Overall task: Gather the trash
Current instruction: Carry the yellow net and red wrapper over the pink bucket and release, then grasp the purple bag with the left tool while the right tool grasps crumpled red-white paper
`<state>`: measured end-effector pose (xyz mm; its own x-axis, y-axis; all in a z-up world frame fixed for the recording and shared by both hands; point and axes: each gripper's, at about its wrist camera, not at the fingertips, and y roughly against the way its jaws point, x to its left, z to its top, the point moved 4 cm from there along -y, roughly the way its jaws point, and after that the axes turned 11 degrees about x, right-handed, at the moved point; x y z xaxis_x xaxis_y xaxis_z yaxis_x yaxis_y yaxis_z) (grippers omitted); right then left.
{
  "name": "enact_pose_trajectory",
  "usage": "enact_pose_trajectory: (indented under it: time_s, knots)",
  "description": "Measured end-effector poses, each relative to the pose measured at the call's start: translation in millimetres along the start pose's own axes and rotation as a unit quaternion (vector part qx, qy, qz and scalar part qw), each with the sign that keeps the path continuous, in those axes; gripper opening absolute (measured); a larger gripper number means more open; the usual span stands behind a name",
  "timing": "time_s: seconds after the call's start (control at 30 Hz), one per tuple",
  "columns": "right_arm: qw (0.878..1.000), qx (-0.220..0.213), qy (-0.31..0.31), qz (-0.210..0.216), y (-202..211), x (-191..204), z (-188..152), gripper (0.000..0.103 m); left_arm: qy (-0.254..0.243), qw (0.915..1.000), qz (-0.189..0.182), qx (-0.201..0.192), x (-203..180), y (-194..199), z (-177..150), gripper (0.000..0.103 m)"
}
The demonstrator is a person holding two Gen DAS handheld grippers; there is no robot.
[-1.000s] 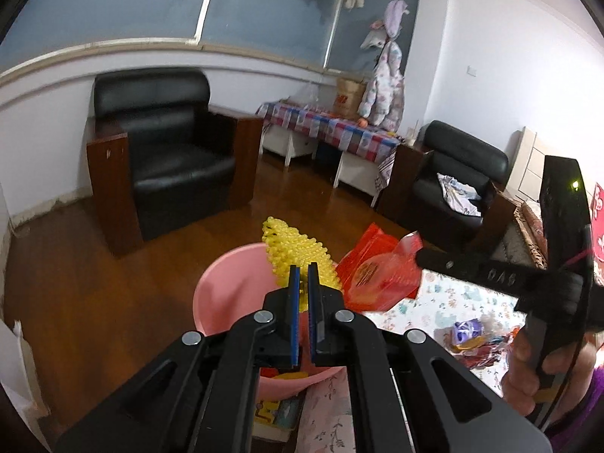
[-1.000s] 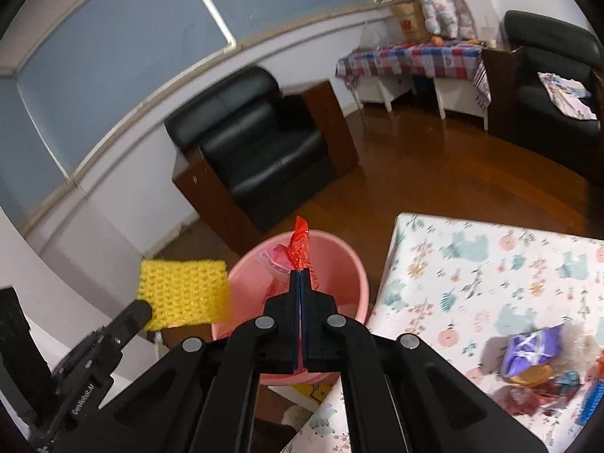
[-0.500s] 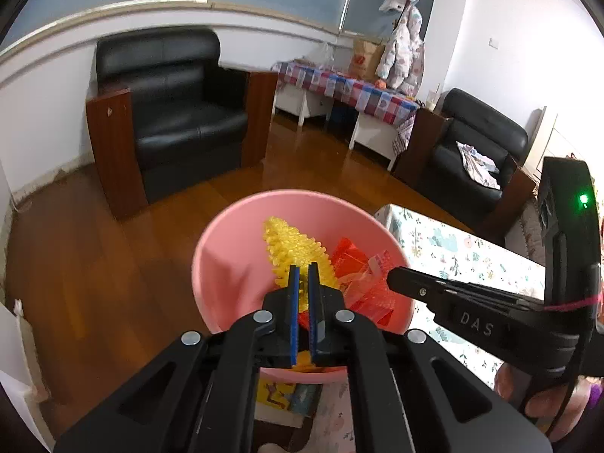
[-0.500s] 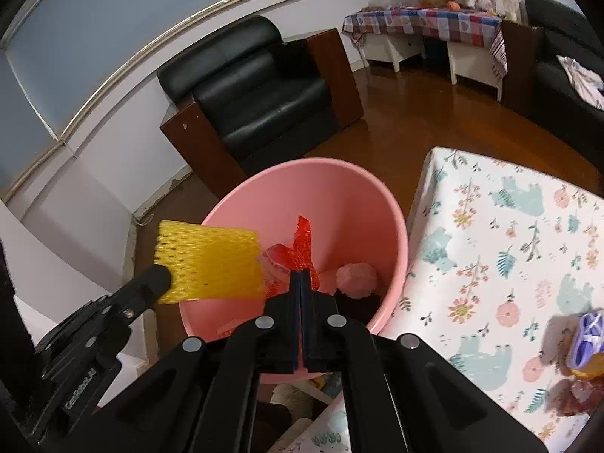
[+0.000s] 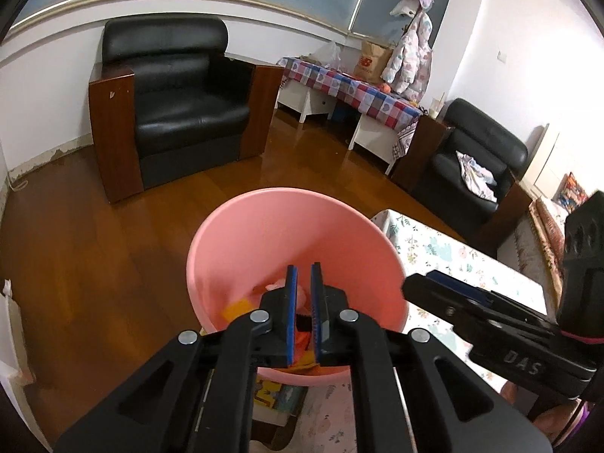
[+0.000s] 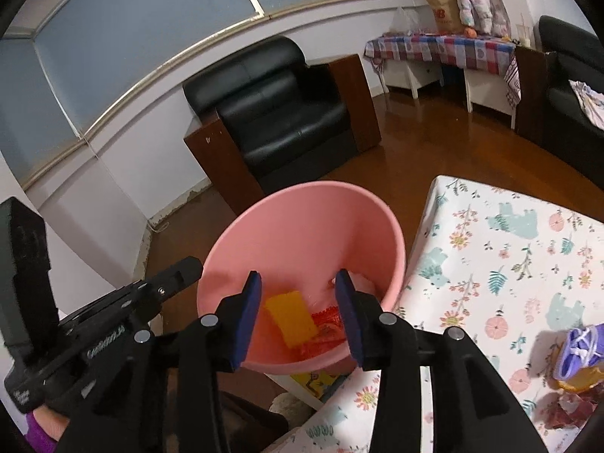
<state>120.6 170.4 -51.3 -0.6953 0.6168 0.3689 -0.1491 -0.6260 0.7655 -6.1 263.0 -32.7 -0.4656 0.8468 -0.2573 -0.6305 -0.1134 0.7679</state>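
A pink bin [image 5: 264,234] [image 6: 309,226] stands beside the floral-cloth table [image 6: 509,256]. Inside it lie a yellow foam net [image 6: 290,317], a red wrapper [image 6: 326,322] and a pale pink piece [image 6: 362,283]. My left gripper [image 5: 303,271] hangs over the bin's near rim, slightly open and empty. My right gripper [image 6: 298,283] is wide open and empty above the bin. The right gripper also shows in the left wrist view [image 5: 426,283]. More wrappers, purple [image 6: 577,351] and red [image 6: 570,411], lie on the table at the right edge.
A black armchair [image 5: 181,102] stands across the wooden floor. A checked-cloth side table [image 5: 351,87] and a second black armchair [image 5: 475,162] are at the back right. A book [image 5: 275,396] lies under the bin.
Both grippers moved over the bin and opened. The yellow foam net and the red wrapper dropped from them into the bin.
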Motion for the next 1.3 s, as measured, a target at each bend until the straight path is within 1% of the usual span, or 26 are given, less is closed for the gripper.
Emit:
enact_pose_trajectory:
  time_s: [0.23, 0.3, 0.37, 0.43, 0.5, 0.53, 0.57, 0.8, 0.9, 1.07, 1.17, 1.3]
  knots:
    - [1.000, -0.026, 0.004, -0.004, 38, -3, -14, 0.041, -0.003, 0.9997, -0.022, -0.012, -11, 14, -3, 0.006]
    - [0.999, -0.033, 0.009, -0.012, 50, -4, -22, 0.042, -0.019, 0.9991, -0.033, -0.019, -24, 19, -6, 0.006]
    - [0.999, -0.035, 0.012, -0.019, 59, -7, -31, 0.042, -0.033, 0.9985, -0.040, -0.019, -35, 22, -8, 0.006]
    - [0.999, -0.037, 0.010, -0.027, 70, -12, -42, 0.042, -0.052, 0.9969, -0.056, -0.018, -51, 24, -12, 0.007]
    - [0.998, -0.041, 0.009, -0.040, 83, -20, -55, 0.042, -0.067, 0.9946, -0.078, -0.014, -67, 26, -16, 0.022]
    - [0.998, -0.043, 0.007, -0.047, 88, -24, -61, 0.042, -0.074, 0.9935, -0.086, -0.012, -74, 26, -18, 0.034]
    - [0.997, -0.046, 0.005, -0.054, 95, -30, -68, 0.042, -0.084, 0.9918, -0.096, -0.010, -84, 26, -21, 0.037]
    - [0.992, -0.057, -0.041, -0.106, 141, -87, -118, 0.042, -0.135, 0.9839, -0.116, 0.012, -131, 15, -39, 0.038]
    - [0.988, -0.056, -0.066, -0.124, 156, -113, -140, 0.042, -0.151, 0.9813, -0.118, 0.022, -144, 8, -48, 0.038]
    - [0.983, -0.046, -0.110, -0.138, 167, -153, -166, 0.043, -0.178, 0.9769, -0.112, 0.034, -162, -6, -59, 0.038]
    - [0.980, -0.043, -0.132, -0.144, 168, -169, -174, 0.043, -0.196, 0.9727, -0.116, 0.045, -178, -15, -65, 0.038]
    - [0.977, -0.039, -0.149, -0.145, 161, -182, -170, 0.044, -0.223, 0.9658, -0.116, 0.063, -204, -33, -73, 0.038]
